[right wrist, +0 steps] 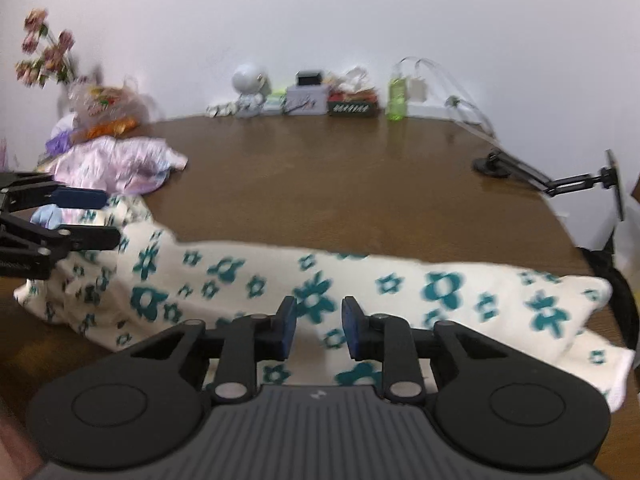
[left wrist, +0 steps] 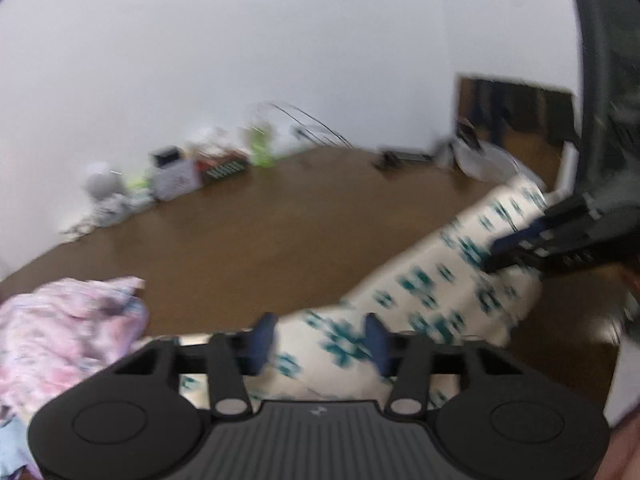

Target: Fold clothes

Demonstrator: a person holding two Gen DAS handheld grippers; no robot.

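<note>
A cream cloth with teal flowers (right wrist: 360, 288) lies stretched across the near side of the brown table (right wrist: 340, 184); it also shows in the left wrist view (left wrist: 432, 292). My left gripper (left wrist: 318, 340) is open over the cloth's left end, fingers apart with cloth between them, and it shows at the left of the right wrist view (right wrist: 104, 220). My right gripper (right wrist: 319, 328) is open over the cloth's middle, and it shows in the left wrist view (left wrist: 500, 256). The frames are blurred.
A crumpled pink and lilac garment (right wrist: 120, 164) lies at the left, also in the left wrist view (left wrist: 68, 328). Small items, a green bottle (right wrist: 397, 96) and a flower bag (right wrist: 104, 108) line the wall. A black arm stand (right wrist: 560, 176) stands at right.
</note>
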